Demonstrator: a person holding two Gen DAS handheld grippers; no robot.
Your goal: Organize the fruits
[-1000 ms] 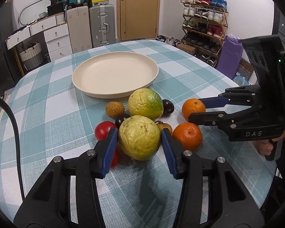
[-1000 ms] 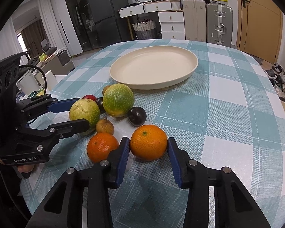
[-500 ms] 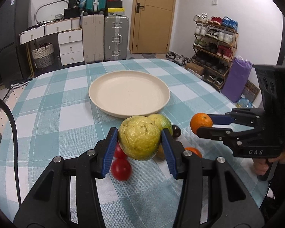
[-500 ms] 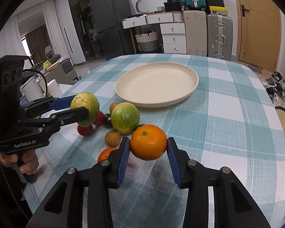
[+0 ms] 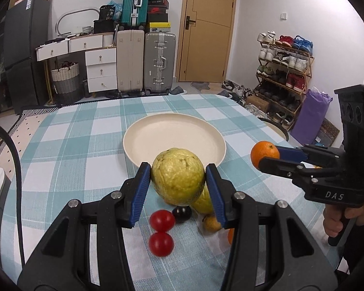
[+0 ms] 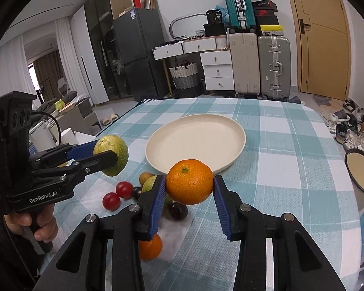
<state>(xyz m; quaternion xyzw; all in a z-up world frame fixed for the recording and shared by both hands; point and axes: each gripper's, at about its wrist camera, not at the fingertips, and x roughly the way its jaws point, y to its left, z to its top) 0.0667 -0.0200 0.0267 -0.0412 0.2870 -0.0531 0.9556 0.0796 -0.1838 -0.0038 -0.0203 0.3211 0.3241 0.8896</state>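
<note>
Clamped in the left gripper (image 5: 178, 178), blue pads pressing either flank: a yellow-green guava (image 5: 177, 179), lifted clear of the checked surface (image 5: 68, 160). Gripped likewise in the right gripper (image 6: 189, 185): an orange (image 6: 189, 185), pads tight on both sides, off the cloth too. Left below on the surface, loosely bunched: two red tomatoes (image 5: 161, 230), a dark plum (image 5: 181, 214), a small brown fruit (image 5: 212, 223), a second green guava (image 6: 149, 184) half hidden behind the pads, and a second orange (image 6: 151, 246) under the right jaws. Straight ahead of both pairs of jaws and slightly lower, just past the pile: the cream plate (image 5: 138, 145), bare, its near rim peeking out behind each held fruit. Judged from both views, neither hand clearly nearer; guava pointed at the plate's near middle, orange at its near rim from the right. No long axis to mind on the orange; guava slightly egg-shaped, held roughly upright. Lettering legible on the tools: "DAS" on the right gripper's body in the left view, "GenRobot.AI" on the left one's in the right view. Beyond the surface: suitcases (image 5: 145, 60) and a shoe rack (image 5: 282, 72) along the wall.
</note>
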